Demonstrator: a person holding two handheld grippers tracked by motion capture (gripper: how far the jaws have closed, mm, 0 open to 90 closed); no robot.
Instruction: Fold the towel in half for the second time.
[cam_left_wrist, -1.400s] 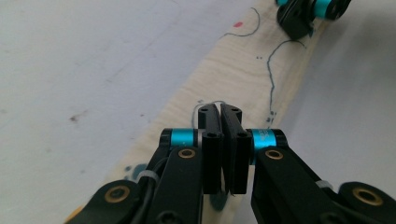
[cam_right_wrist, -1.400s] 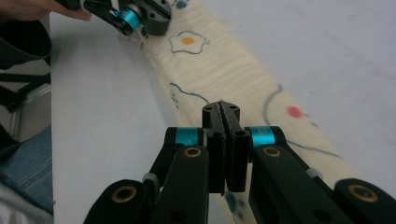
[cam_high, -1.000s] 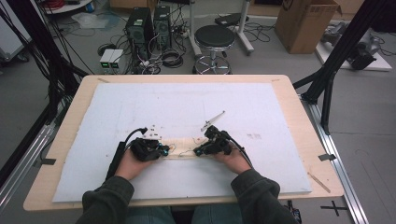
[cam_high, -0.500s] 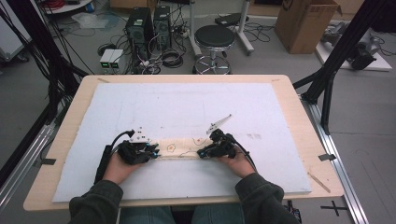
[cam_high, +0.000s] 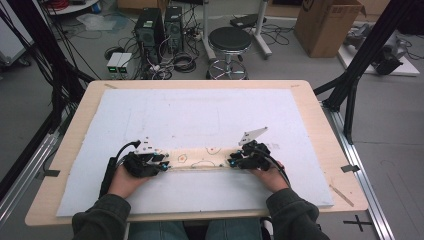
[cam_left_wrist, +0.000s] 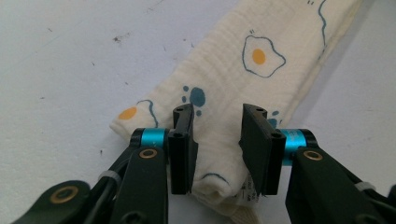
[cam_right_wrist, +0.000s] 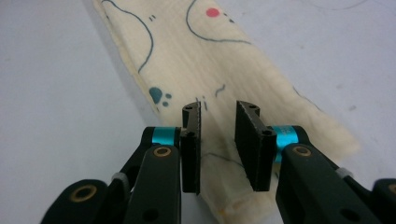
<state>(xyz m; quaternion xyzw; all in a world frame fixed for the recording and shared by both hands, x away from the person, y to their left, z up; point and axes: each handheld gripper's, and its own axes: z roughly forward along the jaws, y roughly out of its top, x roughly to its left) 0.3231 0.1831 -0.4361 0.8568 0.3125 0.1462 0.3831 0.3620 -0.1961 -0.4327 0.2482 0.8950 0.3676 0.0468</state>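
A long, narrow folded cloth (cam_high: 202, 160) — cream, printed with fried eggs and small blue paw marks — lay flat across the near middle of the white mat (cam_high: 200, 115) that covered the worktop (cam_high: 320, 107), running from one hand to the other. The left gripper (cam_high: 161, 164) sat at the strip's left end and the right gripper (cam_high: 234, 162) at its right end, both low over the fabric.

In the left gripper view the jaws stood apart with the bunched end of the cloth (cam_left_wrist: 219, 93) between them; the pads did not appear to press on it. The right gripper view showed the same: jaws parted, astride the end of the cloth (cam_right_wrist: 219, 60), no pinch visible. Both pairs of jaws had just been opening, with the fabric lying between them.

Judging from this, the folding into a strip and the laying-out looked done — the cloth lay straight, with only slight puckers at the ends. What remained seemed to be drawing both grippers clear without dragging the ends, and perhaps a further fold across the strip's length.
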